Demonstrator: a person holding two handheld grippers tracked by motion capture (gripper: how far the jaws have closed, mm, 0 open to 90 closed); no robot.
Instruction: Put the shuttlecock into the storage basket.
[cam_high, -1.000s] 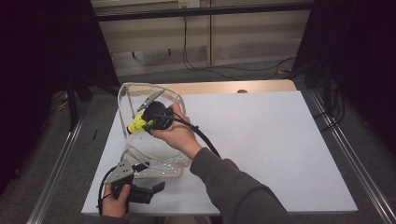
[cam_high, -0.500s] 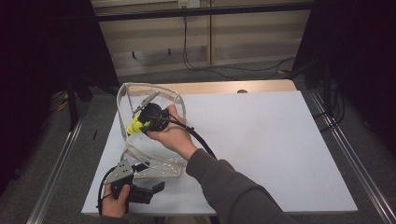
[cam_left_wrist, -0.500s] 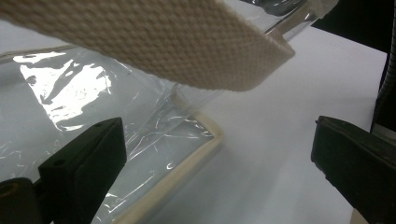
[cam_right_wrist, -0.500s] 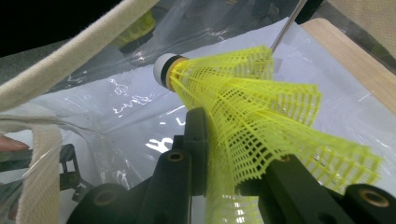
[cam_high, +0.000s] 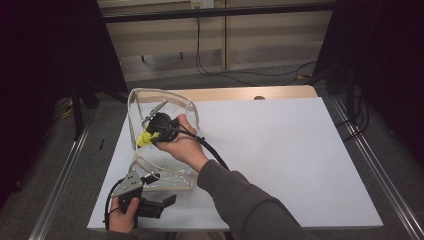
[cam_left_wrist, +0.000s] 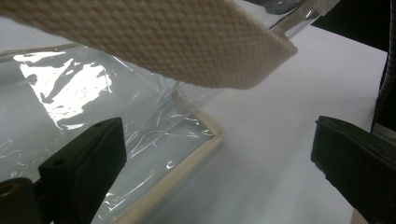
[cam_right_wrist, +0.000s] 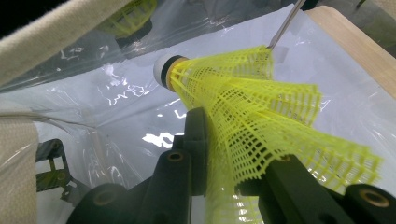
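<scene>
**Shuttlecock at the bag mouth**

Clamped in the right gripper (cam_right_wrist: 219, 186): a yellow shuttlecock (cam_right_wrist: 261, 116), skirt pinched between the jaws, cork tip pointing toward 11 o'clock in the right gripper view, into the clear bag (cam_high: 165, 150). Seen from the high view at about 9 o'clock of the table (cam_high: 300, 150), inside the bag's cloth-trimmed mouth. Left gripper (cam_left_wrist: 219, 158) at 7 o'clock, jaws apart, straddling the bag's corner without pressing. Likely step: placing. Next: push deeper, release, withdraw without snagging the strap (cam_left_wrist: 154, 42).
</scene>
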